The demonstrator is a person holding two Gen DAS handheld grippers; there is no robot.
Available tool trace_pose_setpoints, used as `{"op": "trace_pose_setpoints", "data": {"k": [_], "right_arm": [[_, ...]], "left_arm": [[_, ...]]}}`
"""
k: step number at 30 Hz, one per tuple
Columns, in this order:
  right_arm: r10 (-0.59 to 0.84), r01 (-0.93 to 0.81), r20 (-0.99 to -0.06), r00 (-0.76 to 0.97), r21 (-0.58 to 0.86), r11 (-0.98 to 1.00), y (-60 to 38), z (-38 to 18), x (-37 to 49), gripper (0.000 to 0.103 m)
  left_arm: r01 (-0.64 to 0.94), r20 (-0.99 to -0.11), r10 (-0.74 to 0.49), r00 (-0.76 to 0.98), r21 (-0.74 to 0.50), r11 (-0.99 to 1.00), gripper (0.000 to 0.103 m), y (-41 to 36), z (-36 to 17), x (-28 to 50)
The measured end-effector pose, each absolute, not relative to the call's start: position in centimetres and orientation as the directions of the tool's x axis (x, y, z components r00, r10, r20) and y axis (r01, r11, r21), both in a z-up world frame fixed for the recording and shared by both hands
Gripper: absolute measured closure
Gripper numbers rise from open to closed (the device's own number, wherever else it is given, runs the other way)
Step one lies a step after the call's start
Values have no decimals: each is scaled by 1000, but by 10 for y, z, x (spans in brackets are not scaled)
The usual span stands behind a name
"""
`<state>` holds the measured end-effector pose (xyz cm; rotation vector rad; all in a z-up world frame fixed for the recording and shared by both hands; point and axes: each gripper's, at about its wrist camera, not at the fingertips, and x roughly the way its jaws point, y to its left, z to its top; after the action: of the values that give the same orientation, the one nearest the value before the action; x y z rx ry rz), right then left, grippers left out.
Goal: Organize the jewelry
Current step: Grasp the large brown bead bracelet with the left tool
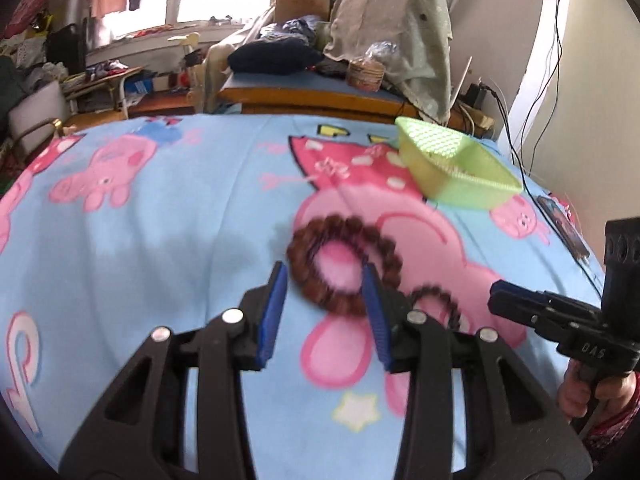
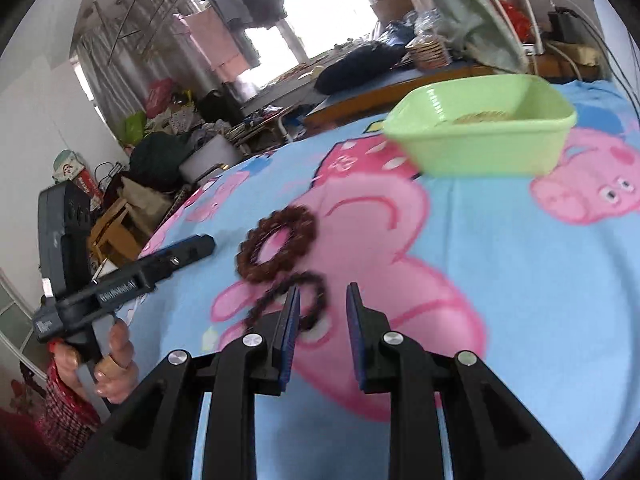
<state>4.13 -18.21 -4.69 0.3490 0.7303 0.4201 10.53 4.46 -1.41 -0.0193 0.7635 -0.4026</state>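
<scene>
Sorting step: gathering bead bracelets off the blanket into the green basket; two bracelets lie outside it, and something pale already sits inside, too blurred to name.
Left gripper: jaws spread wide, holding nothing, straddling the near arc of the large bead bracelet; one blue pad sits outside the ring at its 8 o'clock, the other inside its opening. Whether the pads touch the beads I cannot tell through the blur.
Right gripper: jaws open at a middling gap, empty, tips just beside the small bead bracelet, which lies at 10 o'clock from the tips.
Large bead bracelet: flat on the pink pig print, in the left wrist view at 12 o'clock from the tips; basket at 2 o'clock, well apart.
Small bead bracelet: touching or nearly touching the large one, on the side away from the basket.
Handling, my judgement: the bracelets look light, made of hard round beads on a flexible string, so each will sag when lifted. Beads may roll between flat pads, so pinch across one stretch of beads, squarely.
Risk: the soft blanket may get pinched along with the beads.
</scene>
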Motion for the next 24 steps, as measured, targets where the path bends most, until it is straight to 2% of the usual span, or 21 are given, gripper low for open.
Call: {"op": "trace_pose_setpoints", "data": {"k": [7, 9, 16, 17, 18, 19, 24], "right_arm": [[473, -320, -589, 655, 351, 880, -145, -33, 59, 103], [441, -307, -591, 676, 318, 897, -143, -29, 75, 103], [476, -266, -664, 576, 398, 878, -140, -46, 142, 103], [476, -259, -683, 554, 402, 878, -136, -51, 150, 103], [483, -258, -691, 538, 410, 875, -133, -55, 154, 103], [493, -269, -679, 545, 415, 869, -131, -56, 155, 103], [493, -262, -646, 583, 424, 867, -126, -46, 147, 103]], "left_arm": [[327, -676, -336, 656, -147, 933, 66, 59, -21, 116], [325, -687, -353, 635, -177, 929, 66, 60, -25, 128], [328, -745, -410, 526, -267, 906, 66, 51, -44, 177], [329, -739, -415, 530, -272, 904, 71, 51, -43, 179], [332, -739, -430, 518, -290, 898, 83, 50, -44, 182], [336, -737, -459, 497, -325, 884, 89, 51, -46, 184], [320, -710, -485, 510, -366, 874, 89, 62, -41, 177]]}}
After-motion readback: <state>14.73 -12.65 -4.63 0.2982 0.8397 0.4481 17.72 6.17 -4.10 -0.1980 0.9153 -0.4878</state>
